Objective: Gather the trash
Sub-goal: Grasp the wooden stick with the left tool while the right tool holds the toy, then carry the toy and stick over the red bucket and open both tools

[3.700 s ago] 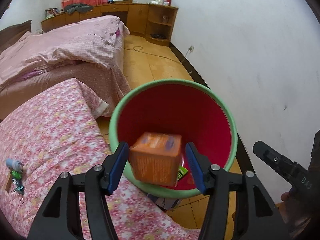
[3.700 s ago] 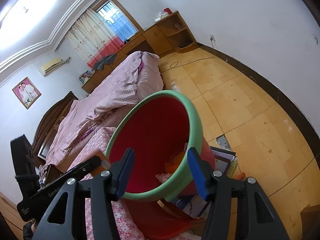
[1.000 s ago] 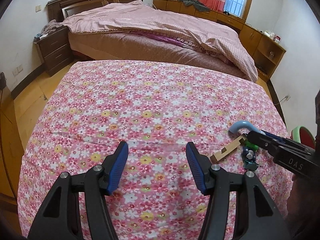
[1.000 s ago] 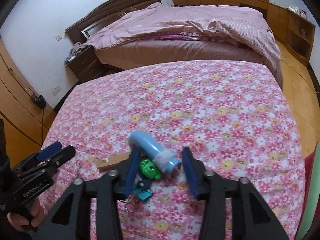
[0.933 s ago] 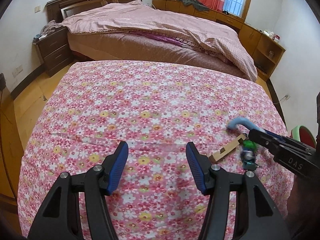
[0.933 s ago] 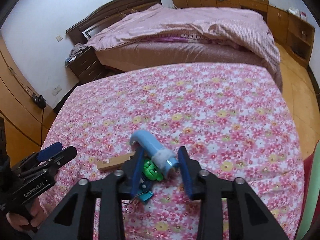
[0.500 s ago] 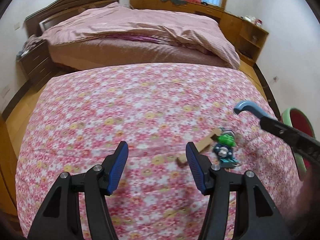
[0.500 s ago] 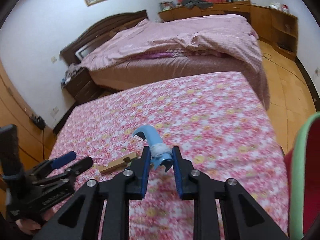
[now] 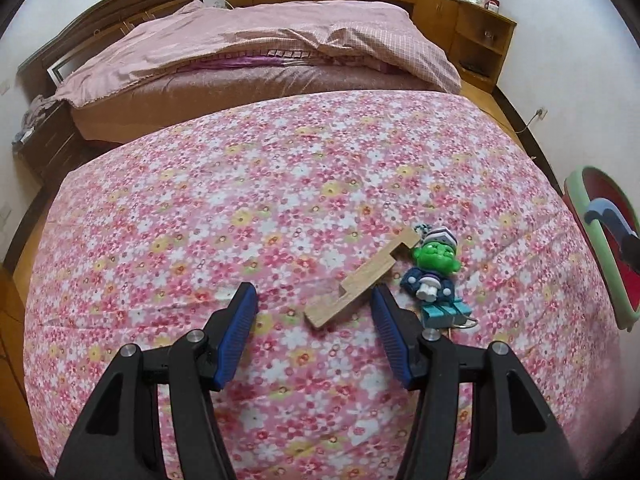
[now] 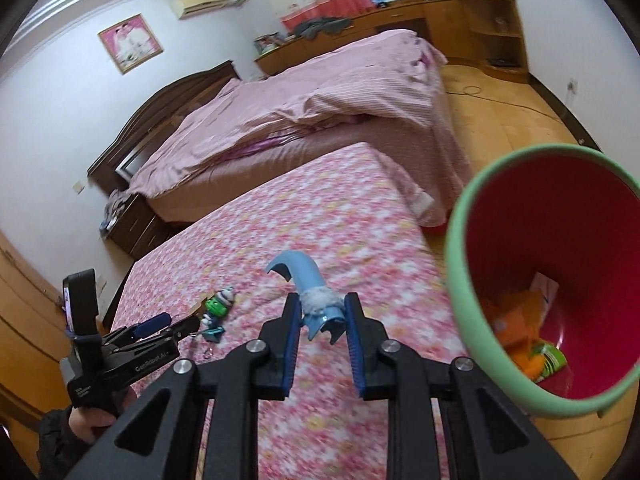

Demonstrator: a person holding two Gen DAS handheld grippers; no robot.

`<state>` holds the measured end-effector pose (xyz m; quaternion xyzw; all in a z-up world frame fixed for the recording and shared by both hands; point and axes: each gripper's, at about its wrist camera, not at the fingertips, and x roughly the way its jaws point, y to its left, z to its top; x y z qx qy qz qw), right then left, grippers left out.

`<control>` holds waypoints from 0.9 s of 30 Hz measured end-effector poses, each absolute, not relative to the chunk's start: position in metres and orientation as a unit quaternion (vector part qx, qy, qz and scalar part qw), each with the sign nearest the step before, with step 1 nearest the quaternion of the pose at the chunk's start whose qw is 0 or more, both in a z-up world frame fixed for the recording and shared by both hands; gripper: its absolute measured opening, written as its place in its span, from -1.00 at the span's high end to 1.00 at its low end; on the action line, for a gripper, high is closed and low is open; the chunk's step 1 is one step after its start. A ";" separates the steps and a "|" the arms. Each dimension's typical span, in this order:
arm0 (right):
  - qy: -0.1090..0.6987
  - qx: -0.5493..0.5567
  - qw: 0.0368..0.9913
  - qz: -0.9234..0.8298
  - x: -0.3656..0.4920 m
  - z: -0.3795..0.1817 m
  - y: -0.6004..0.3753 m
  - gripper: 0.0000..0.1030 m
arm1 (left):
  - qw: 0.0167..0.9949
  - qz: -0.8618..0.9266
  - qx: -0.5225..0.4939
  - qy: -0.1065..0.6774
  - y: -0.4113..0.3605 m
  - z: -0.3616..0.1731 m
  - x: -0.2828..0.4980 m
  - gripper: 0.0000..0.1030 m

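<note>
The right tongs [image 10: 322,322], low in the centre of the right wrist frame, are clamped on a curved pale-blue plastic piece [image 10: 308,286], its hooked tip pointing up and left above the flowered bedspread [image 10: 320,232]. At the right edge of that frame stands a red bin with a green rim [image 10: 454,264], orange and green wrappers [image 10: 528,350] lying inside. The left tongs [image 9: 314,322], at the bottom centre of the left wrist frame, are spread wide and empty, hovering over a notched wooden strip [image 9: 362,278] on the bedspread. Just right of the strip lies a green-faced doll keychain [image 9: 434,270]. A pink-quilted bed [image 9: 256,44] fills the upper frame.
</note>
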<state>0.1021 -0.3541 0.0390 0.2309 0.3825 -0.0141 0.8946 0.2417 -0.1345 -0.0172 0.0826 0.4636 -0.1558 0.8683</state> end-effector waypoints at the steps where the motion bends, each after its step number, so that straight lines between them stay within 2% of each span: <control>1: 0.381 0.234 0.894 -0.017 0.099 0.039 -0.358 0.53 | 0.869 -0.159 0.085 0.462 -0.137 -0.017 0.243 -0.15; 4: 0.379 0.243 0.893 -0.021 0.091 0.037 -0.364 0.53 | 0.867 -0.172 0.086 0.460 -0.138 -0.016 0.240 0.06; 6: 0.379 0.247 0.892 -0.022 0.088 0.035 -0.366 0.53 | 0.867 -0.178 0.089 0.457 -0.143 -0.014 0.239 0.37; 12: 0.378 0.256 0.889 -0.023 0.081 0.032 -0.372 0.53 | 0.866 -0.179 0.078 0.460 -0.140 -0.009 0.228 0.38; 27: 0.356 0.281 0.891 -0.034 0.040 0.044 -0.379 0.53 | 0.872 -0.180 -0.057 0.453 -0.089 0.023 0.166 0.38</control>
